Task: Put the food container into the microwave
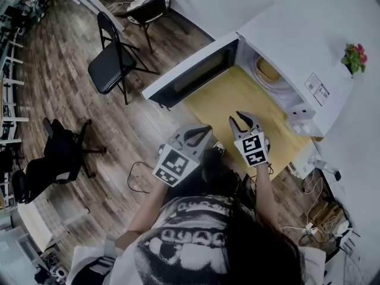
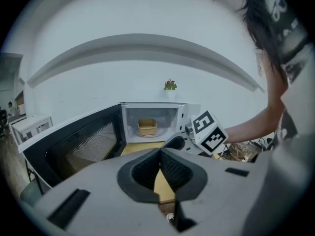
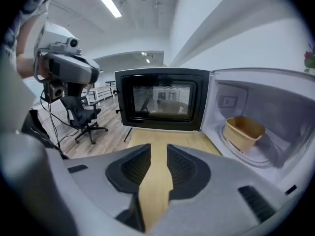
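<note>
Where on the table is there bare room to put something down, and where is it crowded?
The wooden table is bare between the open door and the microwave mouth. Inside it is crowded: the food container occupies the turntable.

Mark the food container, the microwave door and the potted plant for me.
food container (image 3: 241,135), right gripper view, on its near side wall.
microwave door (image 3: 162,101), right gripper view, on its window.
potted plant (image 1: 354,57), head view, on its leaves.
</note>
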The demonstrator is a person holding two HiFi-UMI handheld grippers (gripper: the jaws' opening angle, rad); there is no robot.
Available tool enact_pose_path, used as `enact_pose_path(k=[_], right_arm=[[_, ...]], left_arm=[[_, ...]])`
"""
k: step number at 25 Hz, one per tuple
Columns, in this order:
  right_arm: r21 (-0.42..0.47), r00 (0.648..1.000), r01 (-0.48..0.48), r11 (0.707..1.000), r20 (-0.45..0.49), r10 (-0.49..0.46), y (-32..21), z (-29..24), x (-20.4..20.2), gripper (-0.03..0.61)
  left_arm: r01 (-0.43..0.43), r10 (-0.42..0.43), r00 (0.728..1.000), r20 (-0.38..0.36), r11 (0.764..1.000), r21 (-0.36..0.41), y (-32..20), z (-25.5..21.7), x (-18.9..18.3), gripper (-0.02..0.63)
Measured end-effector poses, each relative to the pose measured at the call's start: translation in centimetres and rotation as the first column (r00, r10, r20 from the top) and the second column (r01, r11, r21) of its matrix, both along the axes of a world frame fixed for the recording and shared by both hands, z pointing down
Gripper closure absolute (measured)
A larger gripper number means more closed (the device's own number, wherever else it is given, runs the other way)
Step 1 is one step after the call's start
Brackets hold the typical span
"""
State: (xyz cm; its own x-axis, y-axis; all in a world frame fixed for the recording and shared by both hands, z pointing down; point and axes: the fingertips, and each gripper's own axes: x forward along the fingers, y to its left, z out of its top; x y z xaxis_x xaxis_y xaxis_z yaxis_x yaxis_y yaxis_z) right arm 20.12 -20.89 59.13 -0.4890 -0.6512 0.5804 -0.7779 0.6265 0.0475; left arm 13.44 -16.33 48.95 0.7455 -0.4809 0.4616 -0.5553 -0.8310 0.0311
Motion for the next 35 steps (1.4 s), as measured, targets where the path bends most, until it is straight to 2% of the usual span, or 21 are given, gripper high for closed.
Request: enact_pose_path(k=[9,21,27,35], right_arm=[[0.014,0.998,0.018,1.0,0.063,-0.019,4.8,-2.1,-3.7,0.479],[0.086,0.993,0.079,0.993,0.08,-0.085,11.9,-6.3,-11.4,0.492],[0.124,0.994,0.048,0.991,0.091,-0.06,16.1,-8.3,-13.4,0.535],[0.16,0.993,0.042,0.986,0.099,-0.058,21.1,-10.0,-15.4,0.569]], left_arm=[[-0.004,0.004,1.0,0.014,0.999,0.035,1.8,-0.8,-2.1,0.614],[0.094,-0.093,0.995,-0.022,0.994,0.063,8.7,-2.2,-10.4,0.614],[0.086,-0.082,0.995,-0.057,0.994,0.07,13.1,-2.7,-12.8,0.614],[0.035,-0.027,0.995,-0.092,0.996,0.087,17.9,-2.9,-13.2,0.613]])
